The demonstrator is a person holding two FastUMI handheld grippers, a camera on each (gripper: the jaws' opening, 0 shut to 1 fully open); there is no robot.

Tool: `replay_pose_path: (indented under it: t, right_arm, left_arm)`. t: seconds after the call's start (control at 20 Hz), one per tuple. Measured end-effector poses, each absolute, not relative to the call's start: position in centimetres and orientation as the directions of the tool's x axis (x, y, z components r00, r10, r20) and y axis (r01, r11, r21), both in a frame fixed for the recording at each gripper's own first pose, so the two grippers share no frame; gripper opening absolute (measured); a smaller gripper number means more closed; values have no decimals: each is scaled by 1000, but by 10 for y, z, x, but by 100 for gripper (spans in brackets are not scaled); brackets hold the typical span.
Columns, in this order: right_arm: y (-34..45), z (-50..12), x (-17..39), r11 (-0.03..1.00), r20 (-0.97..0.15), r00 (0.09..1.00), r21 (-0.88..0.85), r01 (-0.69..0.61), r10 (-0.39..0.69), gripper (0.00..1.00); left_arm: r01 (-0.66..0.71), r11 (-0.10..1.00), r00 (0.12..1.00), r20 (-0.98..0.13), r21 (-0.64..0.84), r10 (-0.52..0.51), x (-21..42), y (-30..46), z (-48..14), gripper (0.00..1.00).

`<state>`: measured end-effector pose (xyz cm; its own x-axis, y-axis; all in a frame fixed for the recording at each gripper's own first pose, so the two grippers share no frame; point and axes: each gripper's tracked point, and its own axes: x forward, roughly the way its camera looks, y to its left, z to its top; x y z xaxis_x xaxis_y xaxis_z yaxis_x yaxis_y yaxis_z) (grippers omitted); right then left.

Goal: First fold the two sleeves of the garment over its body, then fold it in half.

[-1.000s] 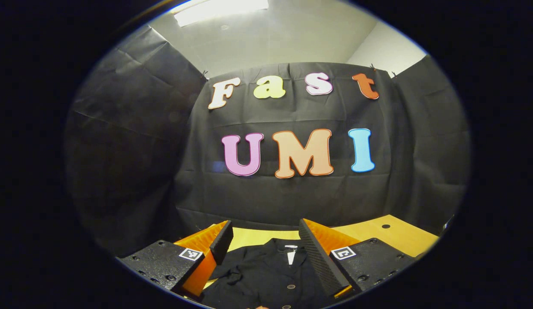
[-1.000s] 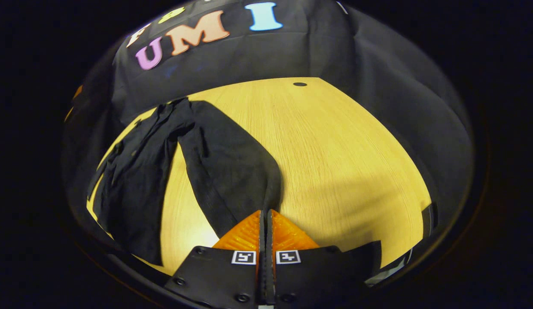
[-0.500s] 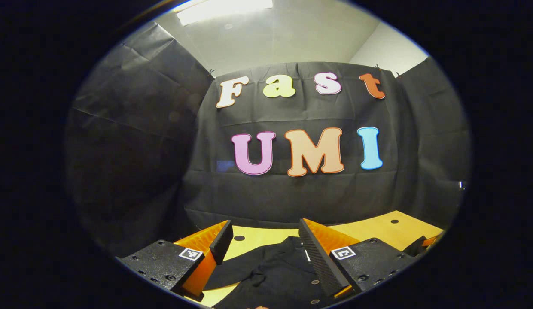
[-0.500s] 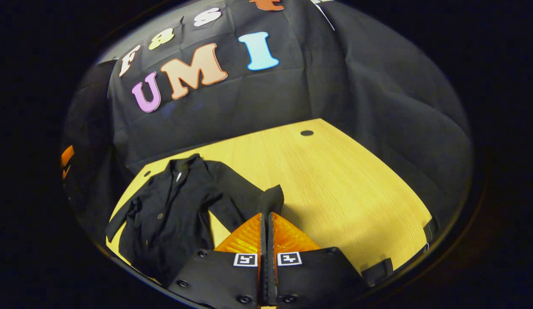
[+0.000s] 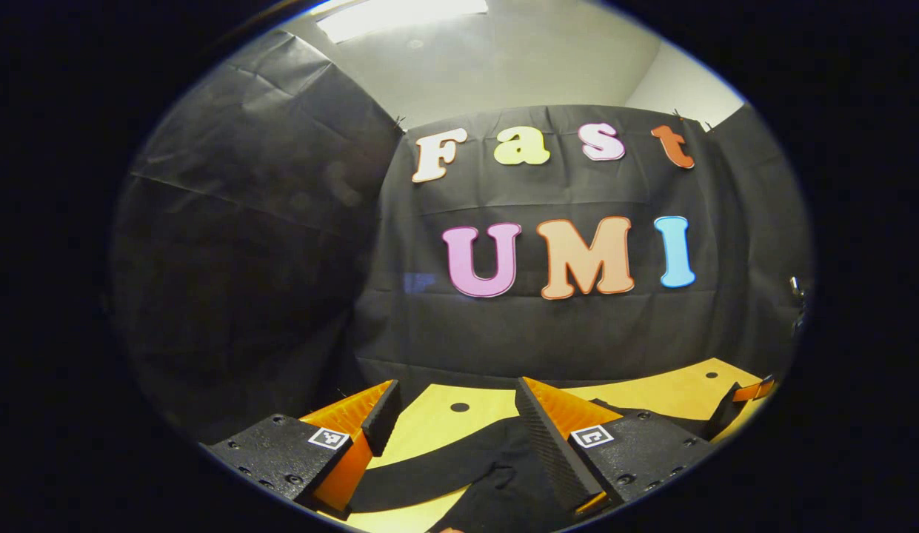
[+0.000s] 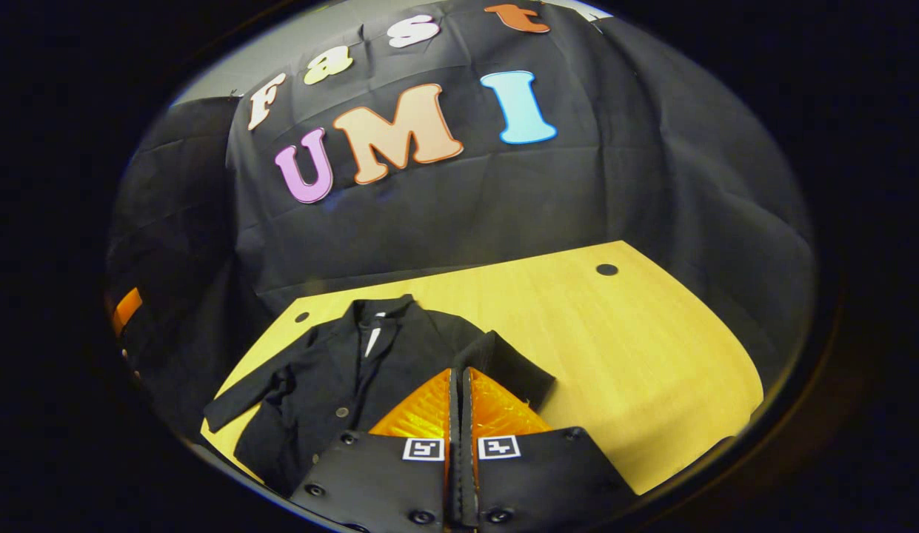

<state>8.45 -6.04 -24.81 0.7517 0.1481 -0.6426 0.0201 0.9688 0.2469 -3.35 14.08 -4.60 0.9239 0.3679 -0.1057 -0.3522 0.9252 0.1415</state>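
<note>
Currently, the black garment (image 6: 333,377) is seen lying on the yellow wood-grain table (image 6: 637,348), collar toward the booth's black cloth wall (image 6: 459,215), front side up with buttons visible down the middle. In the right gripper view, the right hand-held gripper (image 6: 459,385) is seen with its orange fingers (image 6: 422,411) pressed together, almost no gap between them. The cuff end of one sleeve (image 6: 503,363) is pinched between them and is held raised near the garment's body. The other sleeve (image 6: 244,396) is laid out flat on the table, angled away from the body toward the table's near edge.

In the left gripper view, the left hand-held gripper (image 5: 455,418) is seen wide open, with nothing between its fingers (image 5: 537,429). It is held above the table, tilted up toward the wall. Part of the garment (image 5: 459,470) is seen below and between the fingers, a long sleeve strip running across the table (image 5: 429,422). The other hand-held gripper is seen at the far right edge (image 5: 748,392), small and partly cut off.

No containers are seen on the table. Small dark round holes are seen in the tabletop (image 6: 606,269) near the back edge. The table is enclosed by black cloth on the back and sides. Above the cloth, a pale ceiling with a bright light panel (image 5: 400,11) is seen.
</note>
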Motion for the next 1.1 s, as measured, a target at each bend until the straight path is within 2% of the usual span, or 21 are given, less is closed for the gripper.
replay_pose_path:
  t: [0.55,0.85,0.9,0.95,1.1]
  right_arm:
    - [91,-217,136,956,-568,774,238,-169,279,2]
    - [166,-232,145,945,-593,735,218,-245,328,0]
    - [178,-235,145,942,-601,726,219,-253,334,2]
    - [191,-239,146,940,-607,718,219,-261,341,0]
    - [221,-253,150,936,-632,691,209,-283,350,2]
  left_arm:
    - [-421,895,888,-134,146,439,-57,234,-57,94]
    - [-431,888,877,-154,161,454,-68,283,-66,94]
    - [-433,887,875,-160,161,456,-71,292,-69,94]
    - [-435,886,874,-163,161,458,-73,299,-71,94]
    - [-443,882,866,-178,163,468,-76,315,-79,94]
